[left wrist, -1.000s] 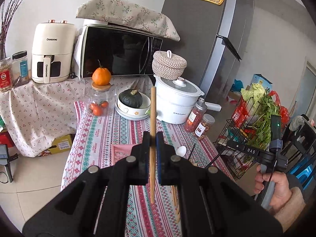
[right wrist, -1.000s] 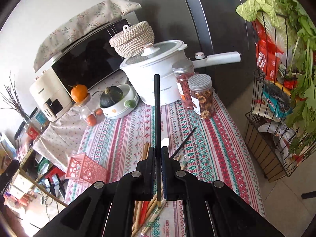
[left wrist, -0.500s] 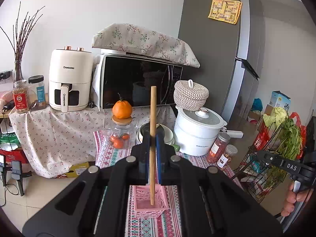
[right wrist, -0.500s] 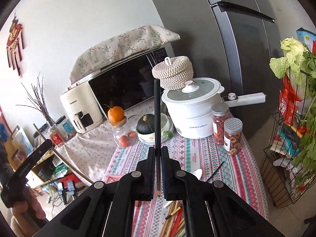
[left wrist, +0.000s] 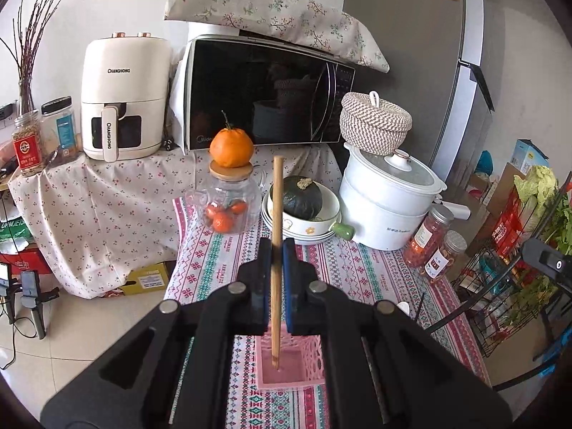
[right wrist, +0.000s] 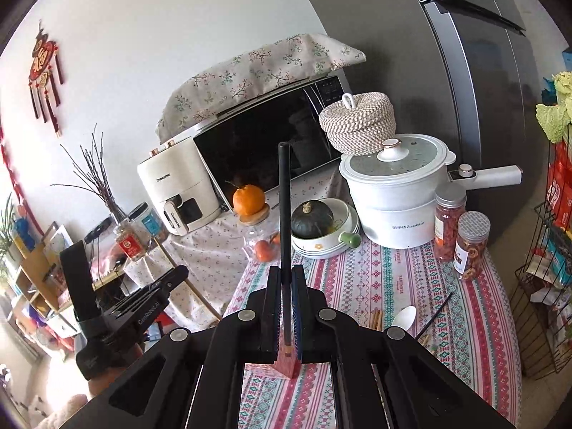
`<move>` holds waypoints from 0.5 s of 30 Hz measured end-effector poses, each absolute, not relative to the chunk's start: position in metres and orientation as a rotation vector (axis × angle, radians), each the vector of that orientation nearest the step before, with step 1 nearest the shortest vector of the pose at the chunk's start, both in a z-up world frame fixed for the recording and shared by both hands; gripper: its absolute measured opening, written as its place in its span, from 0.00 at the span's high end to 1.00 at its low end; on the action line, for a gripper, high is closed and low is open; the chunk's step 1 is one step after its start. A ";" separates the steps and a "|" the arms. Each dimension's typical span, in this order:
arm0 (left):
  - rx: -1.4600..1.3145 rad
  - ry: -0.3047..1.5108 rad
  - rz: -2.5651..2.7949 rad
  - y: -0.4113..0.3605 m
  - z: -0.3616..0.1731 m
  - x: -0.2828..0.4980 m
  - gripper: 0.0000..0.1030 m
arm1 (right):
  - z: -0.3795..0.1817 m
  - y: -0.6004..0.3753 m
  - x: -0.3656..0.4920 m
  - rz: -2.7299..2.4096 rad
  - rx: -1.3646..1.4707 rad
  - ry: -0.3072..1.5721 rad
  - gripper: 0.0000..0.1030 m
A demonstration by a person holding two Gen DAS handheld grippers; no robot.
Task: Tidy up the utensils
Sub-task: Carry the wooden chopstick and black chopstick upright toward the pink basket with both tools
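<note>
Left hand-held gripper (left wrist: 274, 271) clenches a chopstick (left wrist: 276, 214) over the basket (left wrist: 286, 375); right (right wrist: 286, 307) grips a black one (right wrist: 285, 221). Next: lower, release.

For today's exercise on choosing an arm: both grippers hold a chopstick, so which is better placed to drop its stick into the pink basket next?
Left, probably. The left gripper holds the wooden chopstick upright, tip over the open pink basket. The right gripper and its black chopstick show only the basket's corner below.
</note>
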State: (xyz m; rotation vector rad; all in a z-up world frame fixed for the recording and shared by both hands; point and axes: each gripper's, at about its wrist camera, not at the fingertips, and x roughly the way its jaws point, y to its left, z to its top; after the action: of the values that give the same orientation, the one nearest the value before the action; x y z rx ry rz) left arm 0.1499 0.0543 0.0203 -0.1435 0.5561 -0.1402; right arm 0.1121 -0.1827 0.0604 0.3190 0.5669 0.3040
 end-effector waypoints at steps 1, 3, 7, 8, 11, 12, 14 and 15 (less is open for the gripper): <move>-0.142 0.567 -0.140 0.054 0.017 0.152 0.93 | 0.061 -0.181 0.112 0.309 0.318 0.567 0.95; -0.139 0.585 -0.142 0.054 0.012 0.156 0.93 | 0.060 -0.177 0.113 0.318 0.317 0.567 0.95; -0.148 0.606 -0.158 0.056 0.008 0.158 0.84 | 0.060 -0.171 0.115 0.336 0.327 0.570 0.95; -0.150 0.612 -0.164 0.056 0.007 0.158 0.77 | 0.060 -0.170 0.115 0.340 0.327 0.569 0.95; -0.131 0.610 -0.162 0.055 0.009 0.153 0.48 | 0.062 -0.164 0.116 0.354 0.324 0.566 0.95; -0.128 0.609 -0.162 0.055 0.010 0.150 0.43 | 0.062 -0.162 0.116 0.358 0.325 0.566 0.95; -0.133 0.623 -0.160 0.058 0.012 0.146 0.35 | 0.062 -0.159 0.117 0.367 0.328 0.567 0.95; -0.140 0.634 -0.152 0.060 0.013 0.143 0.26 | 0.062 -0.158 0.118 0.370 0.329 0.567 0.95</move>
State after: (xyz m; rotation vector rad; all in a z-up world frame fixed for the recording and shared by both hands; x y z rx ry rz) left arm 0.1428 0.0596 0.0128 -0.1400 0.6339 -0.1523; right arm 0.1177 -0.1581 0.0622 0.3288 0.5667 0.3703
